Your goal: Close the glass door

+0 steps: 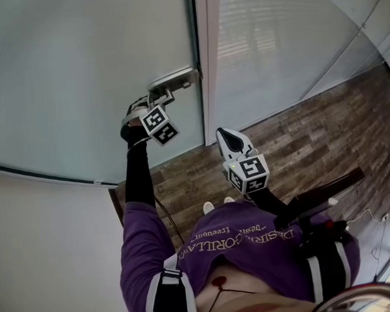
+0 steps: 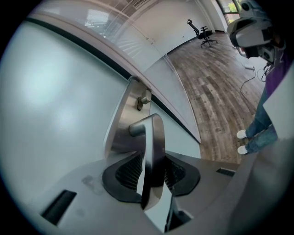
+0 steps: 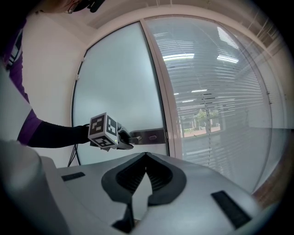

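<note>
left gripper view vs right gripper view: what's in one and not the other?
Left gripper view only: lever handle between the pads of the left tongs, an office chair in the background. Right gripper view only: the marker cube from outside, window blinds, right tongs shut and empty. Both: glass door and its metal handle plate.

Head view: L tongs (image 1: 152,103) tips hidden behind marker cube (image 1: 159,125); door handle (image 1: 176,77) partly covered; glass door (image 1: 80,73) cut off top & left.
</note>
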{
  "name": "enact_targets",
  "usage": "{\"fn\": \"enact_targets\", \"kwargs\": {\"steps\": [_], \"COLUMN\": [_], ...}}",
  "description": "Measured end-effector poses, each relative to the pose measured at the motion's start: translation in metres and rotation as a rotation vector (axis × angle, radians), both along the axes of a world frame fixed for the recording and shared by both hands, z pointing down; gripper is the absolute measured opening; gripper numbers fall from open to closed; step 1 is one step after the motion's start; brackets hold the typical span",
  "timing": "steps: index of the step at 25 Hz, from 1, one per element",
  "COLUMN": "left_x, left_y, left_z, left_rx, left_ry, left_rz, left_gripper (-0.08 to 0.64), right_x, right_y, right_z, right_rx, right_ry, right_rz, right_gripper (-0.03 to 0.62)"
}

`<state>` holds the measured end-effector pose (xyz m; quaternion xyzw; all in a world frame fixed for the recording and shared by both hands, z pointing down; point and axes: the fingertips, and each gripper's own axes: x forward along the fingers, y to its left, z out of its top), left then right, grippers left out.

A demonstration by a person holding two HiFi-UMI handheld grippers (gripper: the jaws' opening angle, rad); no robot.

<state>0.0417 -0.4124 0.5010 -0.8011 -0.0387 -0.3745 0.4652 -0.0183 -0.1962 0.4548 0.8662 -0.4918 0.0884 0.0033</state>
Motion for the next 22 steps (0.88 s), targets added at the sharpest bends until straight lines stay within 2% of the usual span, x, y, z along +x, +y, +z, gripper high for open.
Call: {"fn": "enact_targets", "kwargs": {"steps": [4, 8, 13, 16, 17, 18, 19, 22], "left_x": [0.001, -0.008, -0.031, -0.049, -0.055, -0.062, -0.070, -0.092], "left_y": [-0.004, 0.001, 0.006, 0.017, 0.023, 0.029, 0.038, 0.074], "left_z": [-0.004, -0.015, -0.013, -0.028, -0.033, -0.038, -0.040, -0.039], "left_rx": [0.135, 0.259, 0.310, 0.305, 0.262, 0.186, 0.079, -0.343], "left_ry": [0.157, 0.232, 0.266, 0.358, 0.408, 0.463, 0.521, 0.669], "left_rz": [0.025, 0.039, -0.003, -0.030, -0.052, -0.081, -0.114, -0.184], "left_gripper": [0.098, 0.098, 0.098, 0.098, 0.098, 0.097, 0.097, 0.097], "right_x": [-0.002, -0.003, -0.004, -0.006, -0.006, -0.006, -0.007, -0.011], "right_y": [0.000, 0.001, 0.009, 0.008, 0.008, 0.007, 0.006, 0.003], "right_z": [0.008, 0.011, 0.021, 0.022, 0.022, 0.022, 0.021, 0.020], "right_rx": [-0.011, -0.018, -0.010, -0.008, -0.009, -0.008, -0.007, 0.004], "right_ry": [-0.010, -0.017, -0.012, -0.009, -0.008, -0.007, -0.006, -0.001], "right_rz": [0.003, -0.004, -0.003, -0.011, -0.013, -0.016, -0.019, -0.032], "right_gripper": [-0.003, -0.003, -0.003, -0.003, -0.003, -0.003, -0.003, -0.003]}}
